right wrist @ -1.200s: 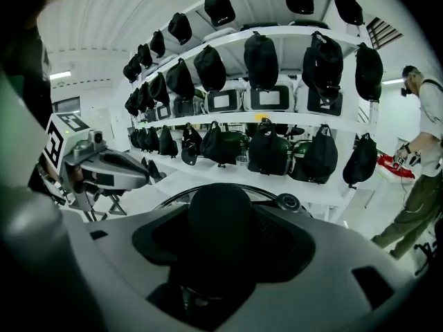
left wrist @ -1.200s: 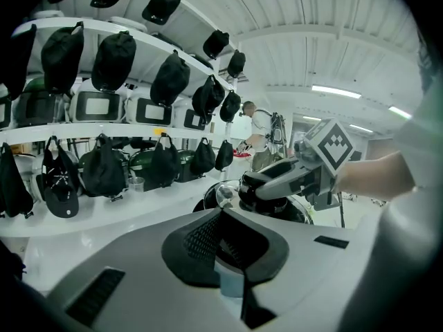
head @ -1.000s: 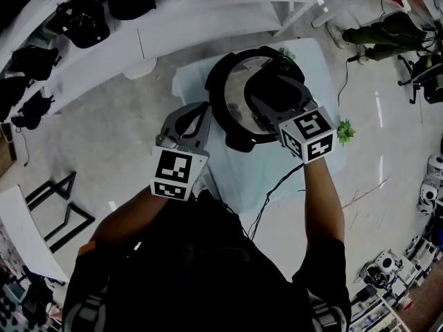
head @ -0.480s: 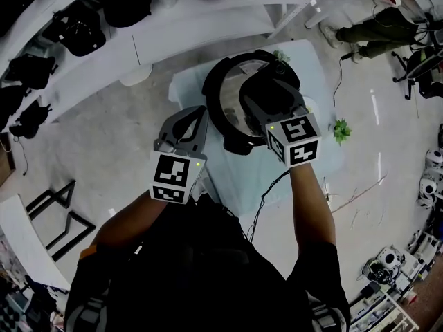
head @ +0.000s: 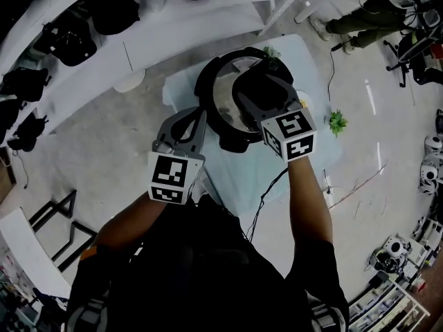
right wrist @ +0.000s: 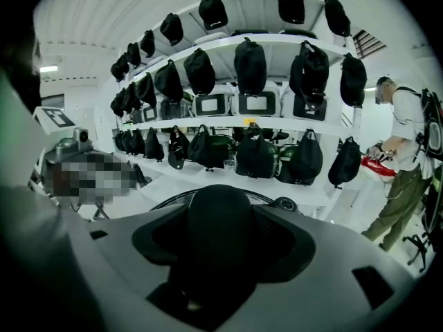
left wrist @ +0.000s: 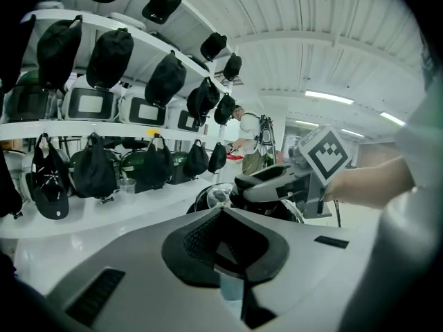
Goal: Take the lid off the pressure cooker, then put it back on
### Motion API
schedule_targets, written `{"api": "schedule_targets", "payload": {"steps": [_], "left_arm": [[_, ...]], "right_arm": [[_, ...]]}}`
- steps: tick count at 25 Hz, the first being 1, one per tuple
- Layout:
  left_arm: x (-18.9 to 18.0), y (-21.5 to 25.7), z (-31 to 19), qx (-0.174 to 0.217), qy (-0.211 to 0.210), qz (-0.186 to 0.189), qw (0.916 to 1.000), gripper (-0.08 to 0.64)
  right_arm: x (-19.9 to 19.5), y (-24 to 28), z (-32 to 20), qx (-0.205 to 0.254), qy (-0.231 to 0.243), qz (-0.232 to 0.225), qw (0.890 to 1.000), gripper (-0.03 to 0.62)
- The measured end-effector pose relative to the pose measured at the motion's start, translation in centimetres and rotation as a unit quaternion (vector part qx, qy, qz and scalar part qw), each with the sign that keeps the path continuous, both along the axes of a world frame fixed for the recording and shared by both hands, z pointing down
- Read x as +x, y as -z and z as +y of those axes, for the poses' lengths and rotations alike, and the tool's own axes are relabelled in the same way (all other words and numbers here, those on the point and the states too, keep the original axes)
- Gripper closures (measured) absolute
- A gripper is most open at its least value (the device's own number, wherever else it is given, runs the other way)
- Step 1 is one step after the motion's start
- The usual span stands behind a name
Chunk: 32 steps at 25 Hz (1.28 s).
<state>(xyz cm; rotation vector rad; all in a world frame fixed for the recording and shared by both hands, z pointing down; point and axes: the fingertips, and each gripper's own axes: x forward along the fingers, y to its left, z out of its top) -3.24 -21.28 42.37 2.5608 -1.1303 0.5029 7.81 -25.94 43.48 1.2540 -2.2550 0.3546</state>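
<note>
Scarcely moved, the right gripper (head: pixel 255 88) stays clamped on the lid knob (right wrist: pixel 220 216) between its jaws and should lift straight and level; the left gripper (head: pixel 197 116) idles closed, empty.

Lab / data-collection workshop. Evidence:
- curved white shelves (head: pixel 187 26) in tiers, loaded with repeats of same stock: black caps (right wrist: pixel 250 64), black bags (right wrist: pixel 256 156), boxy appliances (right wrist: pixel 257 104)
- bare grey floor (head: pixel 111 137), loose cables (head: pixel 356 185) trailing across it
- small table (head: pixel 235 175) with pale cloth, standing alone mid-floor
- office chair (head: pixel 415 47) and equipment clutter (head: pixel 394 251) along right edge
- strip lights (left wrist: pixel 329 97) on ribbed white ceiling
- second person (right wrist: pixel 408 144) with backpack rig standing by shelf end
</note>
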Motion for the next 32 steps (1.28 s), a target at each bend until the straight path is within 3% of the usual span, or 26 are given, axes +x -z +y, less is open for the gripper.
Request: {"api": "schedule_targets", "payload": {"steps": [8,15,20,26,32], "left_arm": [[0.4,0.1,0.3,0.001,-0.019,0.004,0.9998,0.555],[0.6,0.7,-0.1,0.004,-0.031,0.007,0.9995,0.555],[0.6,1.8,-0.7,0.015,-0.042,0.010,0.9990,0.555],[0.9,3.0,-1.1,0.029,-0.072,0.012,0.9969,0.555],[2.0,3.8,0.7,0.038,-0.093,0.018,0.9948,0.555]], "right_arm": [[-0.5,-0.1,0.6,0.002,0.115,0.001,0.993,0.299],[-0.5,0.1,0.6,0.002,0.106,0.009,0.994,0.298],[0.2,1.6,0.9,0.018,0.066,0.012,0.998,0.285],[1.3,4.7,3.2,0.063,-0.039,-0.014,0.997,0.288],[0.2,5.8,7.3,0.088,-0.126,-0.027,0.988,0.457]]}}
